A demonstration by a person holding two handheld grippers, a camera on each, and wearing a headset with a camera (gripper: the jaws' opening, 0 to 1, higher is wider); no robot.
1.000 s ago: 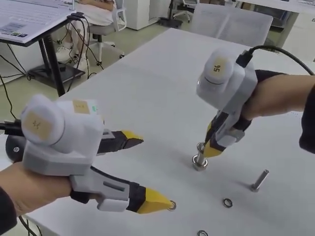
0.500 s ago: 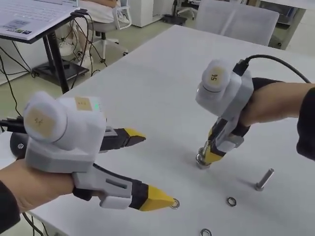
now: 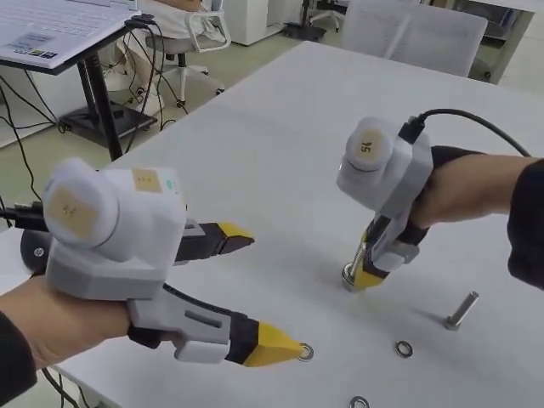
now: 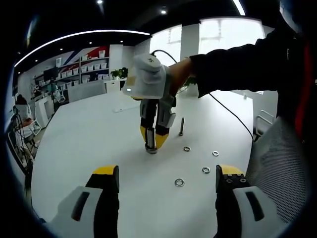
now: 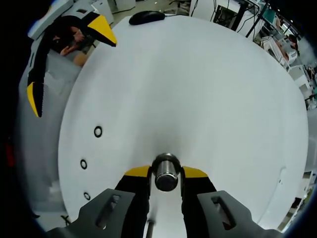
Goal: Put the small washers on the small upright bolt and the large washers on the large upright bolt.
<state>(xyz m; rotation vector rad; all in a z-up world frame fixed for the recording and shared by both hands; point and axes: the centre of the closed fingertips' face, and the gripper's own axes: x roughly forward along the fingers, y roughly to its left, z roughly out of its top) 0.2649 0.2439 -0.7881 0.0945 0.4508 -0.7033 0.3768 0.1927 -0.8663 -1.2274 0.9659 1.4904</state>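
Upright silver steel bolt (image 3: 348, 274) stands on the white tabletop (image 3: 280, 127) between the yellow fingertips of the right gripper (image 3: 364, 274), which are drawn in close against its two sides. It is a short, bright cylinder with a wider ring of metal at its foot. Its long axis runs straight up from the table. The right gripper view looks down its length, so the round top end sits dead centre between the two fingers.

The left gripper (image 3: 268, 293) is held with its fingers wide apart and nothing between them. A small steel ring washer (image 3: 306, 351) lies flat just off the tip of its lower finger. A second washer (image 3: 404, 348) and a third washer (image 3: 359, 402) lie flat further out, between the two grippers' fingertips and nearer the person. Out past the right gripper's fingers, well apart from them, a loose silver bolt (image 3: 460, 309) lies on its side with its long axis slanting across the table.
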